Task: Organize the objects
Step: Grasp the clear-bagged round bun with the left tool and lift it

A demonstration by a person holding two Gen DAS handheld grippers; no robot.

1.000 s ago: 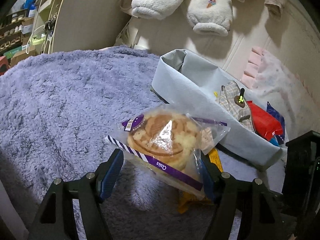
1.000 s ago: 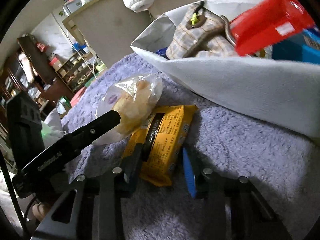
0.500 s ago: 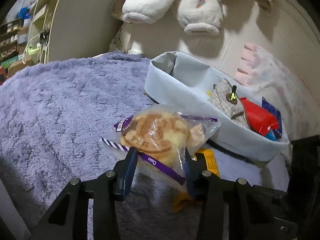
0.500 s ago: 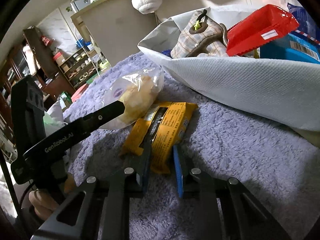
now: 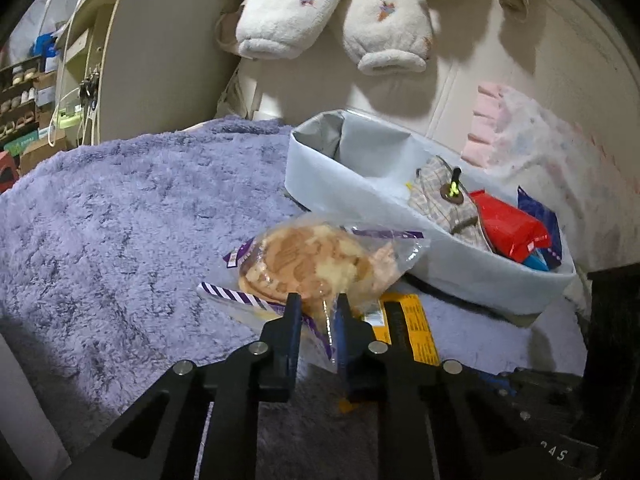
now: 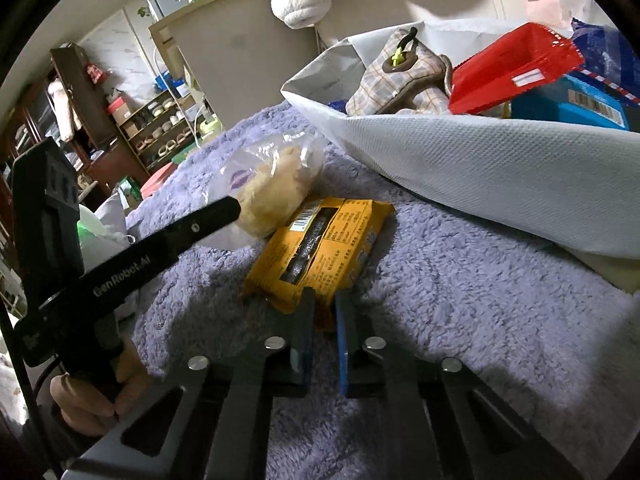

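Purple fleece blanket (image 5: 120, 208) covers the surface under both of my grippers, with a cream wall behind it. My left gripper (image 5: 316, 304) has just been closing and its jaws now pinch the near edge of a clear bag holding a round pastry (image 5: 308, 260), which lies on the blanket with a purple striped seam toward me. My right gripper (image 6: 325, 300) has likewise just been closing, and its jaws clamp the near end of a yellow snack packet (image 6: 320, 240), flat on the blanket and touching the pastry bag on its left. In the right wrist view I see the left tool's black finger reaching across to the pastry bag, and a hand (image 6: 92, 396) gripping its handle at lower left. Just beyond both packets stands a grey fabric bin (image 5: 360, 188); a plaid pouch (image 5: 444, 200), a red packet (image 5: 508, 228) and blue packages (image 6: 572, 100) lie inside it. Fluffy white slippers (image 5: 340, 12) hang against the wall above. Shelves (image 6: 160, 128) with shoes stand far off to the left.
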